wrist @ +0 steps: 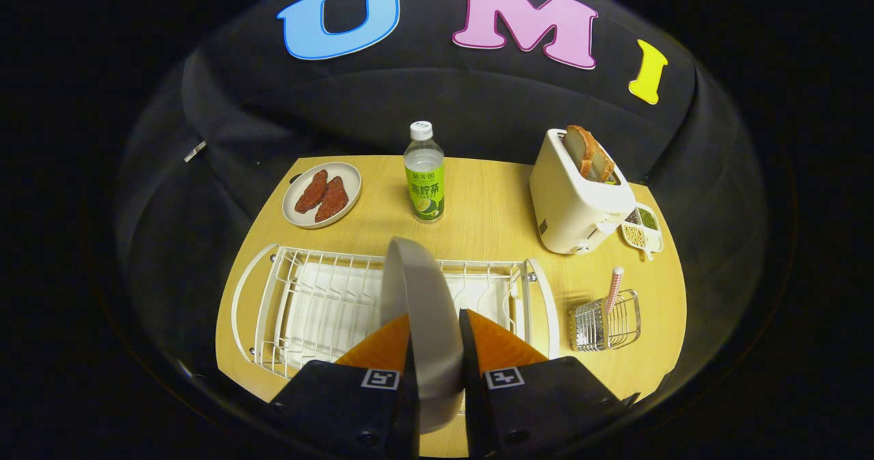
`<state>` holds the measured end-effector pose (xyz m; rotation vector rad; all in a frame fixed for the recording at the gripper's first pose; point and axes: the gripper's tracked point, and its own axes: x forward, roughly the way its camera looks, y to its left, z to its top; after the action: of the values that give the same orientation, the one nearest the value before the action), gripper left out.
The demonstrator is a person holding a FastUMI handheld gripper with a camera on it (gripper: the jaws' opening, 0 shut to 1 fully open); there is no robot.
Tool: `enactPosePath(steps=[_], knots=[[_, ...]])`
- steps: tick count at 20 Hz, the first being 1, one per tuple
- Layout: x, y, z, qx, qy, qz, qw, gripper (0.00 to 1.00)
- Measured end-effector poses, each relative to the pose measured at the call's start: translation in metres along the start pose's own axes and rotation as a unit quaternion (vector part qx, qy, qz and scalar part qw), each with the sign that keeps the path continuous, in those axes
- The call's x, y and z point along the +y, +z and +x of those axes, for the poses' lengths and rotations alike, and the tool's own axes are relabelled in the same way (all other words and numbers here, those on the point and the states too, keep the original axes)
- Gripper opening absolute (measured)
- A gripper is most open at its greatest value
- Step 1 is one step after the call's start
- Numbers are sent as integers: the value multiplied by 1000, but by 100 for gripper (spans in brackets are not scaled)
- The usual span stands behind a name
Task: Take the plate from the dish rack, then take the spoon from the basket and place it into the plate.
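Above the dish rack [382,303], the gripper [437,351] points forward and down over the table [491,221]. Both fingers clamp the plate [420,289], which stands on edge between them.

The claw [437,351] grips the grey plate [420,310] edge-on, low in the frame's centre, above the white dish rack [321,303]. At lower right, the spoon [613,289] stands in a wire basket [608,323] on the desk [491,221].

You find no readable text: the label on the bottle [424,173] is too small (the tongs [437,318], gripping the plate [410,269], carry square markers).
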<state>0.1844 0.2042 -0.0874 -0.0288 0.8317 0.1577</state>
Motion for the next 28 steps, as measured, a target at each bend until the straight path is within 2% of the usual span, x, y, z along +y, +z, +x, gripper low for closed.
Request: enactPosePath(steps=[2,5,9,14,19,23,28], knots=[[-4,-7,2,5,6,20,1000,27],[-24,-14,-11,-4,13,26,1000,27],[-48,-24,-39,-4,46,58,997,27],[-82,-39,-97,-28,78,23,996,27],[-114,-75,-132,-18,114,76,990,27],[-150,-115,-148,0,120,117,986,27],[-189,-167,-157,17,105,157,982,27]])
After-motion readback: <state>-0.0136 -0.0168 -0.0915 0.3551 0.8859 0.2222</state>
